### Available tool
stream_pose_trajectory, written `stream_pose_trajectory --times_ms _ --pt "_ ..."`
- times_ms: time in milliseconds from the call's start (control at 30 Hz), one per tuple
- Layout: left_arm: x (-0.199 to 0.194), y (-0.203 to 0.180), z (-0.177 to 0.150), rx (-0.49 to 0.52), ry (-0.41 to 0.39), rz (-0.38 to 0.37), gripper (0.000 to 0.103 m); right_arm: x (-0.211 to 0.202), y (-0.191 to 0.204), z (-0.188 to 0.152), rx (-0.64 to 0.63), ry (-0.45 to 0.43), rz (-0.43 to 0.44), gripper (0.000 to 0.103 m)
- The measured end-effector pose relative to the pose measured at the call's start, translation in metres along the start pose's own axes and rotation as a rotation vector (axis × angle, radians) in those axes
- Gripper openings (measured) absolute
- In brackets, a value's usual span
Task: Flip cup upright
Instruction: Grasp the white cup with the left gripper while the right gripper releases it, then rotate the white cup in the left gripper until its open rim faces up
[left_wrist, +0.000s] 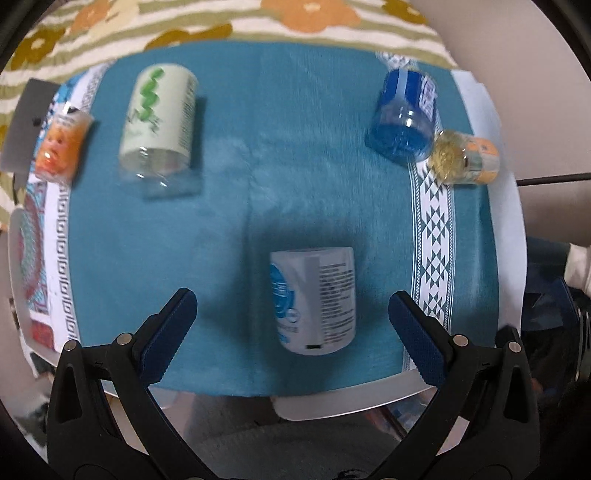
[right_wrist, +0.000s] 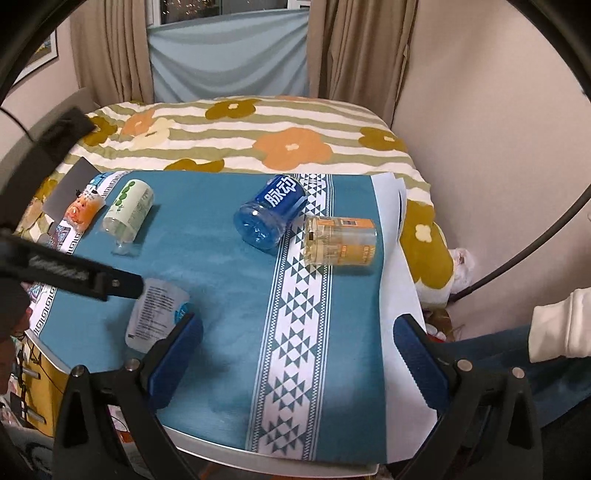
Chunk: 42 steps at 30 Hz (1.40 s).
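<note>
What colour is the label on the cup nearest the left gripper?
White with a blue round logo and small dark print: the white cup, clearest in the left wrist view.

A teal cloth (left_wrist: 295, 155) covers the table, with a white band of teal triangles (left_wrist: 432, 236) down the frame's right and a white key-pattern border (left_wrist: 64, 258) at left. At lower centre lies a pale cup (left_wrist: 314, 299) with a blue-and-white label. Upper left: a pale green cup (left_wrist: 159, 122) with a green squiggle, and an orange cup (left_wrist: 61, 147) — cartoon-printed. Upper right: a clear blue cup (left_wrist: 404, 114) and a yellow-and-orange one (left_wrist: 465, 157). Behind, a bedspread (right_wrist: 258, 136) — cream with olive stripes, orange and mustard flowers. Both grippers' pads (left_wrist: 166, 332) are dark blue on black.
</note>
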<state>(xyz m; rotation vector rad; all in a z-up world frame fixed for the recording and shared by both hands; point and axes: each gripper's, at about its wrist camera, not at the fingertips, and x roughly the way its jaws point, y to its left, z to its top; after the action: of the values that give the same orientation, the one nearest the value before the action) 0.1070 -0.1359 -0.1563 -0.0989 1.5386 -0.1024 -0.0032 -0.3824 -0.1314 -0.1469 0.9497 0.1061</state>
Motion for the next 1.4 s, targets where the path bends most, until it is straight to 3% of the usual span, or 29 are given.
stream_pose_trajectory --times_ms 233,433,867,933,1067,1400 --pt "0.031 -0.007 0.017 -0.086 0.103 0.052 0.103 0.005 -0.007 -0.016 -0.061 -0.067 0.014 0.103" --pt "0.056 -0.007 0.025 -0.126 0.186 0.082 0.101 0.02 -0.013 -0.024 -0.043 -0.058 0.065 0.103" --pt "0.094 -0.013 0.038 -0.141 0.249 0.098 0.098 0.029 -0.025 -0.023 0.014 -0.064 0.096 0.103" --pt "0.1 -0.013 0.036 -0.14 0.257 0.092 0.092 0.031 -0.026 -0.022 0.019 -0.062 0.097 0.103" --pt "0.111 -0.012 0.031 -0.148 0.266 0.067 0.067 0.032 -0.027 -0.023 0.029 -0.059 0.101 0.103" --pt "0.097 -0.008 0.02 -0.112 0.203 0.041 0.065 0.026 -0.026 -0.025 0.034 -0.071 0.098 0.103"
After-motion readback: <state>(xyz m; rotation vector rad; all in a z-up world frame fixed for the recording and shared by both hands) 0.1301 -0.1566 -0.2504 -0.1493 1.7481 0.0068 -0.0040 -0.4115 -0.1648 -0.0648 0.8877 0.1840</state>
